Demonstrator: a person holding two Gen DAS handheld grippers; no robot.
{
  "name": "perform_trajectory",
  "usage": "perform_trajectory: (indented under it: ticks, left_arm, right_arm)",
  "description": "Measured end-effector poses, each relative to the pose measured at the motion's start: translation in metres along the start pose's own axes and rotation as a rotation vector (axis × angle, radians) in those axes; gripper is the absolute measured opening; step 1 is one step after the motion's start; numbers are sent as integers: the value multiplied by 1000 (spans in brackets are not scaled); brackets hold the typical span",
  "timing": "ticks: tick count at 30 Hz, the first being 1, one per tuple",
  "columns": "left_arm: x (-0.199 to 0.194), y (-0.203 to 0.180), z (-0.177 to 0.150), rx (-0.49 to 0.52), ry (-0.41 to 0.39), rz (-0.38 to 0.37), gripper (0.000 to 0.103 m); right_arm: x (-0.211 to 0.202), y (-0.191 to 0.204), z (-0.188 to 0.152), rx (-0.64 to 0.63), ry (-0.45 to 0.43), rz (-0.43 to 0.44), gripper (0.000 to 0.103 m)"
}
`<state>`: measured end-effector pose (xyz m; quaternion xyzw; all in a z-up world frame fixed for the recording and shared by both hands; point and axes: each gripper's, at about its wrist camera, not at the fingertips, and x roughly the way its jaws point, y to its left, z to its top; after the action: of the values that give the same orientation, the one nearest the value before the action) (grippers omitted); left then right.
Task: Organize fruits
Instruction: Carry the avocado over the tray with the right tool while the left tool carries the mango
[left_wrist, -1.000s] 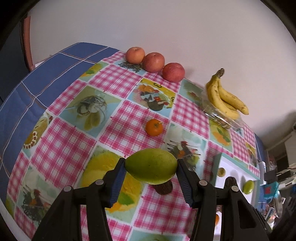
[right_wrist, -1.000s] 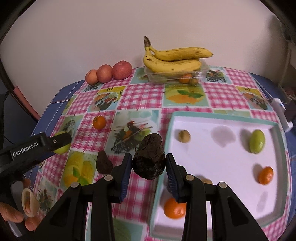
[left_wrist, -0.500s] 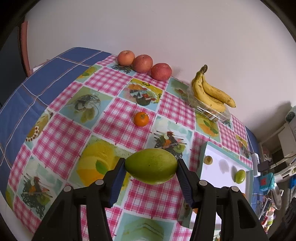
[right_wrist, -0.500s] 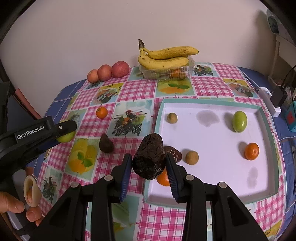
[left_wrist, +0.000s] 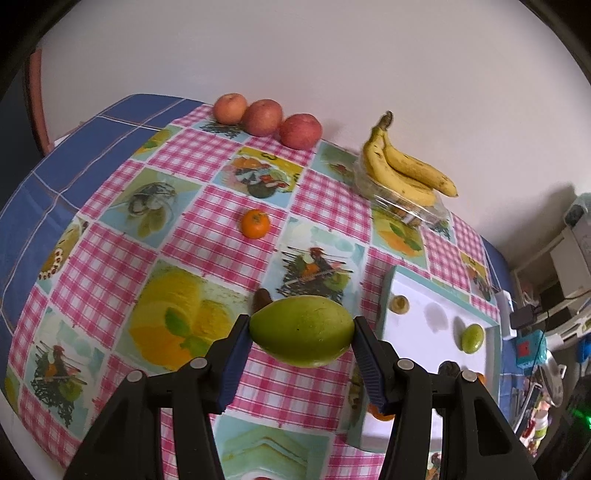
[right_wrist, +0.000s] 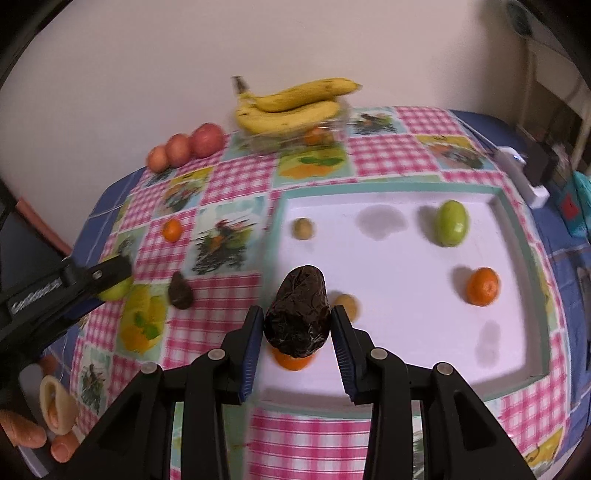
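Right gripper (right_wrist: 297, 332) clamped on dark wrinkled fruit (right_wrist: 297, 314), shifted from tablecloth to over white tray (right_wrist: 517, 380); release likely next. Left gripper (left_wrist: 301, 339) stays clamped on green mango (left_wrist: 301, 330), trailing toward tray.

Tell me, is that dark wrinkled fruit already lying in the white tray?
Not yet. The dark wrinkled fruit is pinched in the right gripper, held above the white tray near its front left corner.

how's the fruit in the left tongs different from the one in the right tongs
The green fruit in the left tongs is smooth, pale green and held lengthwise across the jaws. The dark fruit in the right tongs is wrinkled, near black and stands on end. Both are clamped between blue pads above the table.
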<state>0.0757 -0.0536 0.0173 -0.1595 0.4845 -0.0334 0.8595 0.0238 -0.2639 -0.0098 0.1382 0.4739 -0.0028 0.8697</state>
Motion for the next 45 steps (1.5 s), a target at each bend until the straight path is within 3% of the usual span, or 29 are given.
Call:
perform_trajectory:
  ticks: [11, 18, 32, 45]
  left_arm:
    - [8, -56, -24, 135, 54, -52, 57]
    - [11, -95, -47, 246, 92, -90, 57]
    - [26, -133, -80, 350, 185, -132, 57]
    - [71, -145, -115, 384, 341, -114, 58]
  right_arm:
    - [-17, -106, 3, 214, -3, -166, 39]
    - [-36, -146, -1, 278, -27, -229, 39]
    - [-43, -152, -3, 296, -34, -243, 39]
    - [4, -160, -19, 319, 116, -255, 39]
